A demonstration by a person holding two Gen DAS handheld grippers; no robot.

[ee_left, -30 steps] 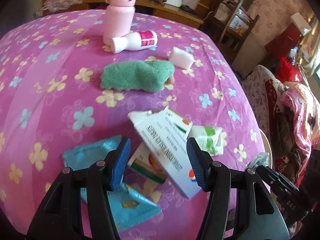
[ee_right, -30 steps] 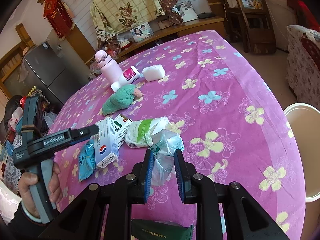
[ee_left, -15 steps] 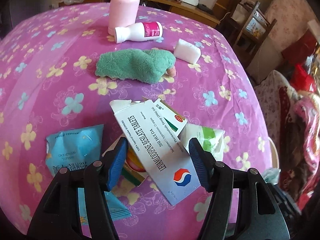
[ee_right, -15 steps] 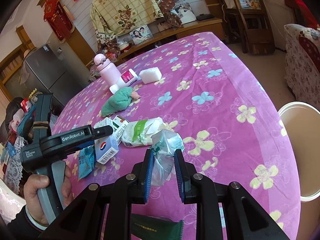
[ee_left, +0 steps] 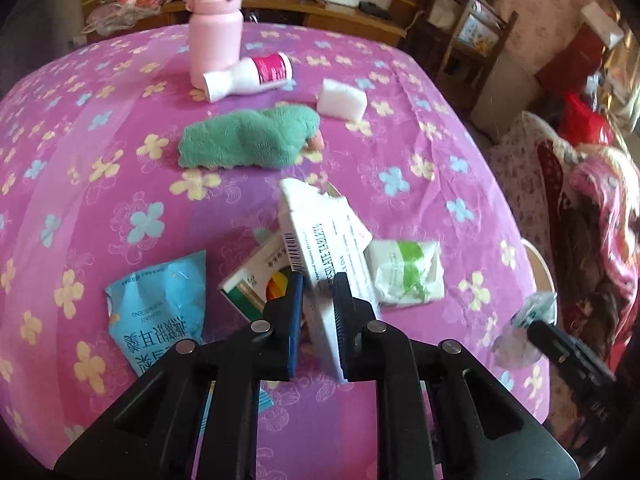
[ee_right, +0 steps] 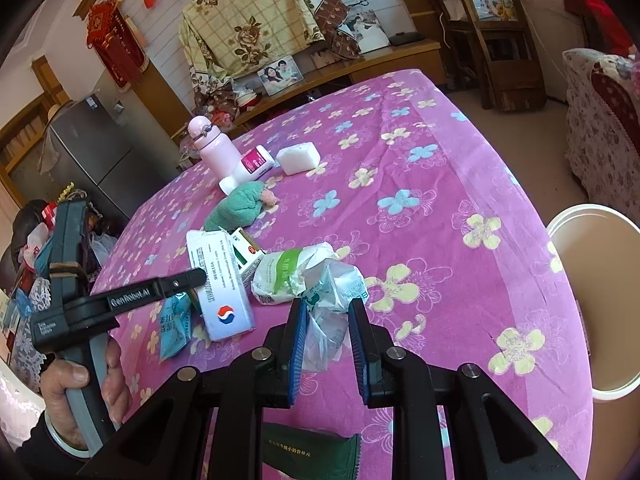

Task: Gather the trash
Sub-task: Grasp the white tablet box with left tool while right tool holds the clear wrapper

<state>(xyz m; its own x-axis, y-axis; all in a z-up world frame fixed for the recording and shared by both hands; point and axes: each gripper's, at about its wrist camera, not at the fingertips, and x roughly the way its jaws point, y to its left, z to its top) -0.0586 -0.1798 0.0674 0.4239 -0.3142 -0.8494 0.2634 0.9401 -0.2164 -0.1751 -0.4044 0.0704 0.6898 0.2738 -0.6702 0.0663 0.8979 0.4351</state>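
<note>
My left gripper [ee_left: 318,304] is closing its jaws on a white medicine box [ee_left: 324,232], and the pads press on its near end. In the right wrist view the box [ee_right: 218,280] tilts up from the purple flowered tablecloth [ee_right: 420,216] under the left gripper [ee_right: 198,278], which a hand holds. My right gripper [ee_right: 326,320] is shut on a crumpled white plastic wrapper [ee_right: 332,284]. On the cloth lie a smaller green-and-orange box [ee_left: 256,276], a blue packet [ee_left: 160,304] and a white-and-green tissue pack [ee_left: 406,272].
A pink bottle [ee_left: 216,44] stands at the back, with a white bottle [ee_left: 248,76] lying beside it. Nearer lie a green towel [ee_left: 248,140] and a white sponge [ee_left: 342,98]. A white bucket [ee_right: 580,216] stands past the table's right edge. A green pouch [ee_right: 308,452] lies under my right gripper.
The left gripper's jaws have gone from wide apart to shut on the white box, which has tipped up on its edge. The right gripper still holds the wrapper in the same place.
</note>
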